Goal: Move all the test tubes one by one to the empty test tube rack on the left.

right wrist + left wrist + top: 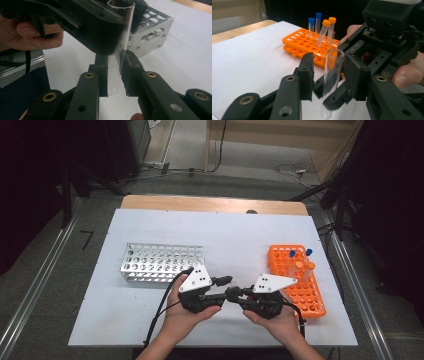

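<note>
white table, capped tubes in orange rack

metal rack left of frame centre on table | plastic rack at right, capped tubes in its far end | grippers tip to tip at lower centre, left gripper beside right gripper | open tube upright between them (in front of both racks)

A lab bench: orange tube rack, metal rack, capped tubes.
</note>
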`<state>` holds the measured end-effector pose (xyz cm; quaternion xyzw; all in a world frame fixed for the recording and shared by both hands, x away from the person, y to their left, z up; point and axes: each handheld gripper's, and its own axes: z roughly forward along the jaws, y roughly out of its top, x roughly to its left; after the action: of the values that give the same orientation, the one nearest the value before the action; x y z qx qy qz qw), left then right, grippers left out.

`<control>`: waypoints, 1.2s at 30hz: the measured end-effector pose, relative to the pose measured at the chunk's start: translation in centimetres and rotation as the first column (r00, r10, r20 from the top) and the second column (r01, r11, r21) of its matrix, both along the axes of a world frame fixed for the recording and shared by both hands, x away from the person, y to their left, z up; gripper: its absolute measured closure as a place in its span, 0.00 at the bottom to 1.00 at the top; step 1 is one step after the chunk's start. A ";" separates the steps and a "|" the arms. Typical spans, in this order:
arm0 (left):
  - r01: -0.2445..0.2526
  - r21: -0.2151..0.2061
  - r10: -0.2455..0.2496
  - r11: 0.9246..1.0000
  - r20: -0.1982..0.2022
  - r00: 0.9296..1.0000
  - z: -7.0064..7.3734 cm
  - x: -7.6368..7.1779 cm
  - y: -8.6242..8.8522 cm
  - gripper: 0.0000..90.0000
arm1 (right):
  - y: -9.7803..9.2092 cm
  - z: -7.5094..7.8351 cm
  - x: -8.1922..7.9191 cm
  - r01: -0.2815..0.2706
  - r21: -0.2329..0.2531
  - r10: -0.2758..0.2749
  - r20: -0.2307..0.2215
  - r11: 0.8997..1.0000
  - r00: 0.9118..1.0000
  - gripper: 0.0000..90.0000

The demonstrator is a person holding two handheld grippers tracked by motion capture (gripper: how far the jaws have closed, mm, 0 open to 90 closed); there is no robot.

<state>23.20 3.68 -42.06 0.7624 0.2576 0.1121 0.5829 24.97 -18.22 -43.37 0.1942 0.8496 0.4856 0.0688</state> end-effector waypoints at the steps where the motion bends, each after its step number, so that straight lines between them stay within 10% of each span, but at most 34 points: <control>1: 0.004 0.006 -0.004 1.000 -0.001 1.000 -0.1 0.0 -0.2 0.72 | 0.2 0.0 -0.1 -0.002 -0.003 0.002 -0.001 1.000 1.000 0.82; 21: 0.027 0.017 -0.027 0.999 -0.011 1.000 -0.4 0.0 0.0 0.85 | 0.6 -0.6 -0.3 -0.017 0.012 0.018 -0.017 1.000 1.000 0.81; 36: -0.048 -0.011 0.048 0.999 0.004 0.999 0.2 0.4 2.1 0.85 | -2.9 0.2 -1.1 0.056 0.064 -0.058 0.044 0.996 0.997 0.26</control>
<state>23.58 5.74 -41.81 0.7525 0.2754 0.1262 0.5848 23.86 -21.09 -43.20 0.2093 0.8262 0.5143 0.0959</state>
